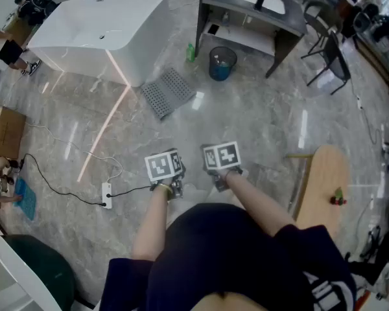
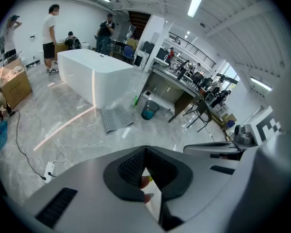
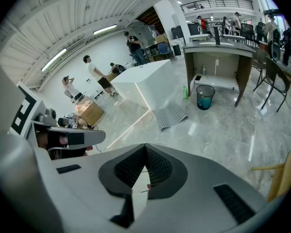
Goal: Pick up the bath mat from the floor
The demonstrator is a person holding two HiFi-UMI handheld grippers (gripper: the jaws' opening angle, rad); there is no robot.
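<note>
The white freestanding bathtub [image 1: 97,31] is standing at the left on the grey marbled floor [image 1: 259,128]. The grey perforated bath mat [image 1: 168,92] is lying on that floor just beside the tub's near corner, with nothing touching it. The left gripper [image 2: 145,153] is hovering well apart from the mat, jaws together on nothing. The right gripper [image 3: 145,149], near it, is likewise closed and empty. Judgement: no step is done yet; approaching, opening, grasping and lifting are all remaining.
</note>
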